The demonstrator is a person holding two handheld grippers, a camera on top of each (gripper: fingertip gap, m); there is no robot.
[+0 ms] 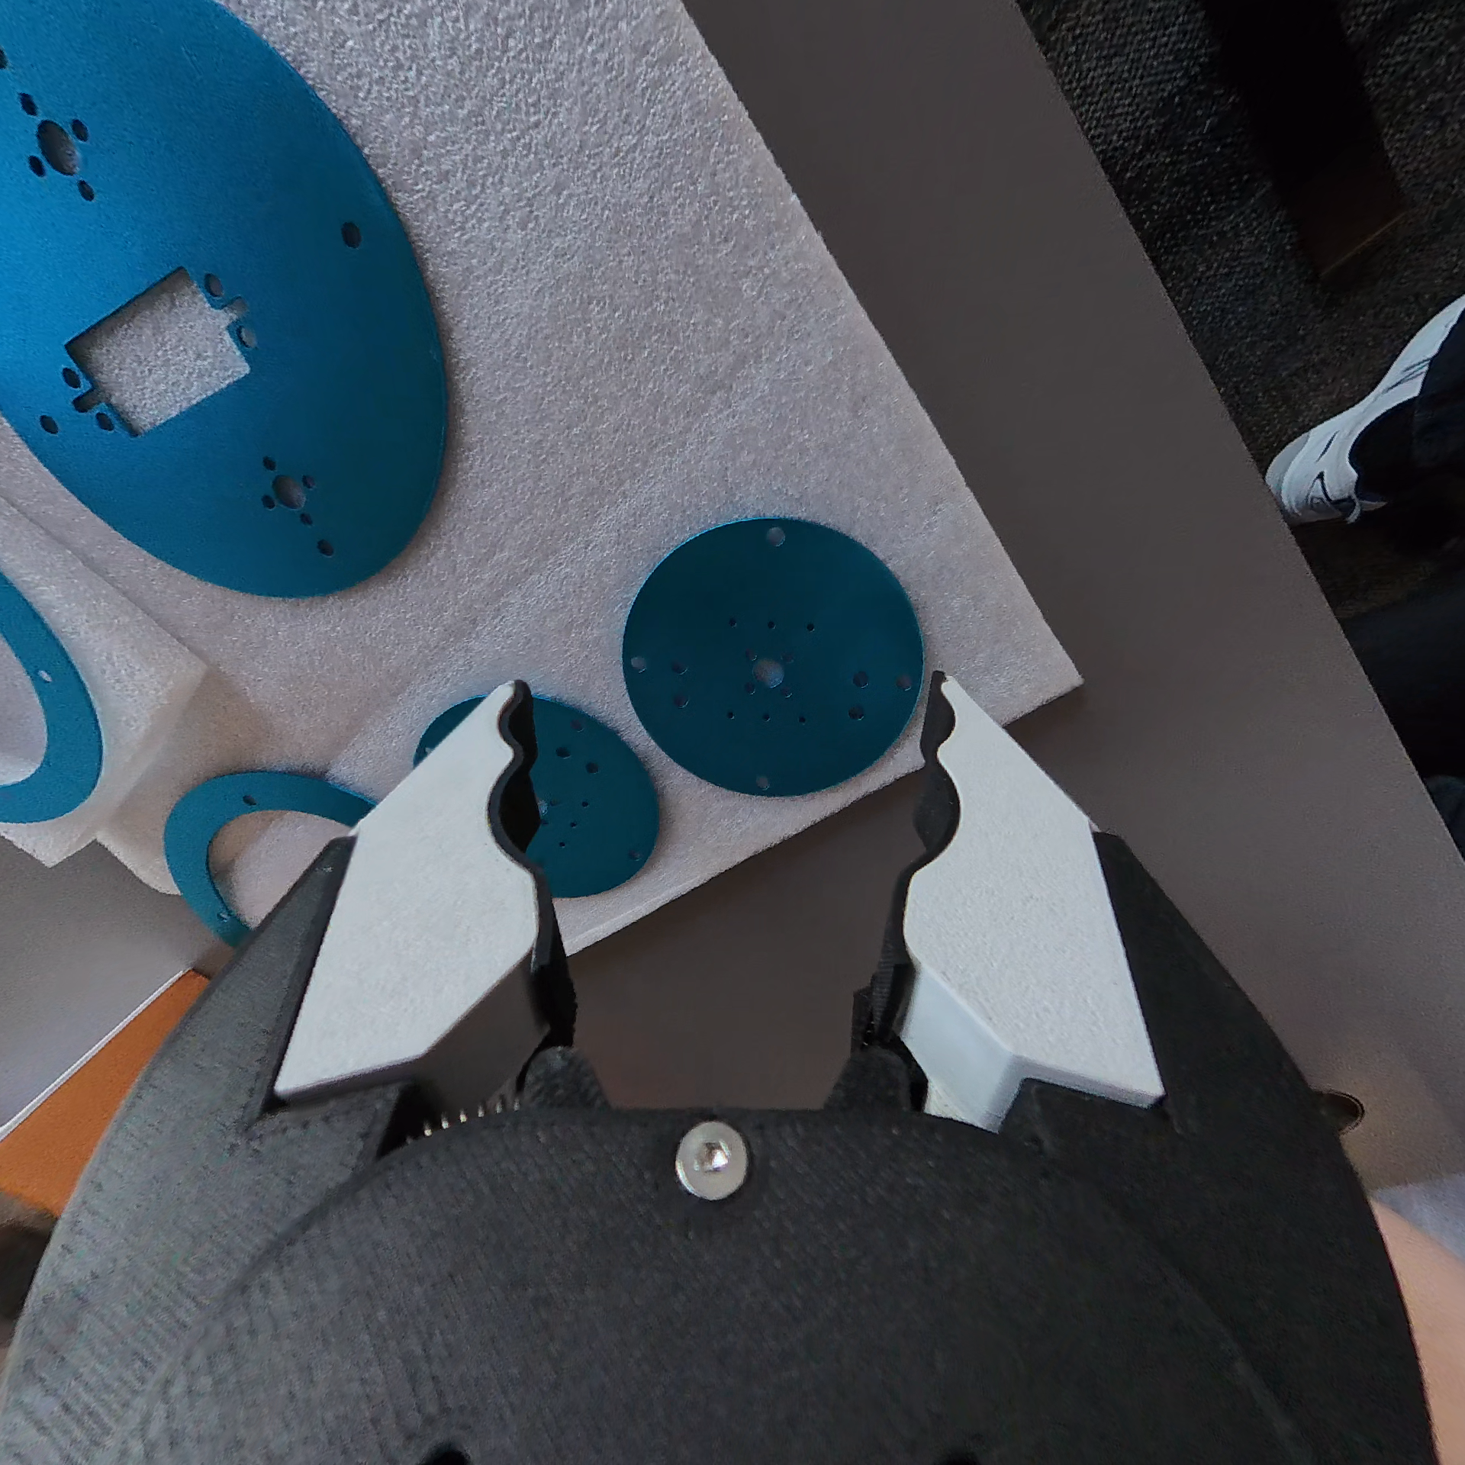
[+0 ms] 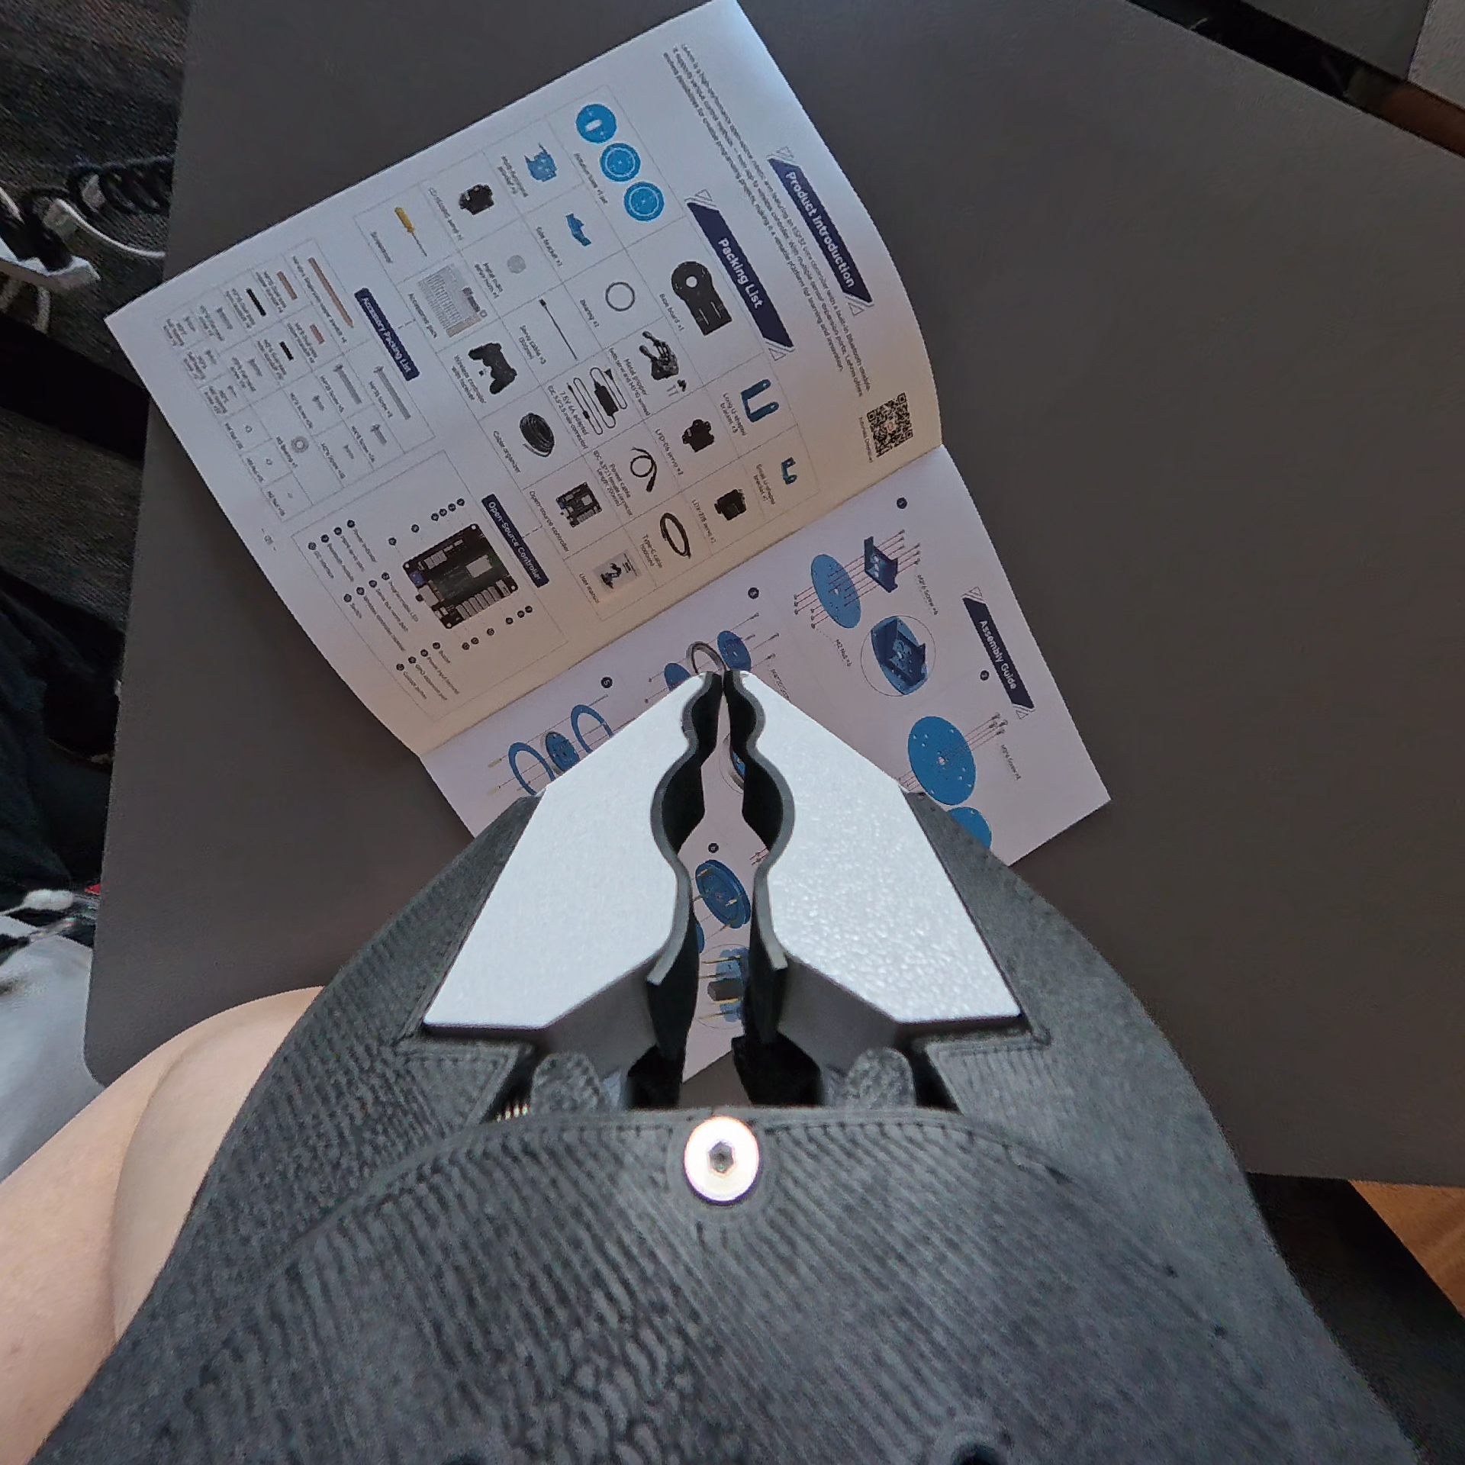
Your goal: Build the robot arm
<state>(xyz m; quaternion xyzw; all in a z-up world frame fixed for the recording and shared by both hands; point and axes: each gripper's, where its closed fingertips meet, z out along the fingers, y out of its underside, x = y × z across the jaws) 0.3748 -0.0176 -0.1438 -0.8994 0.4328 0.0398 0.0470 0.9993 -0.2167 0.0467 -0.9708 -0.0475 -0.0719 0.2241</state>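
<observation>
Left gripper jaws wide apart, holding nothing, above edge of white foam sheet on dark grey table. Round blue metal disc with small holes lies between the fingertips; smaller blue drilled disc partly behind left finger. Large blue oval plate with square cutout farther off. Right gripper jaws together, empty, over open white printed booklet.

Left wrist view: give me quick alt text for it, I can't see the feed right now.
The left gripper hangs open over the edge of a white foam sheet, holding nothing. Two small blue discs lie on the foam just past its fingers, with a large blue plate beyond. The foam rests on a dark table.
</observation>
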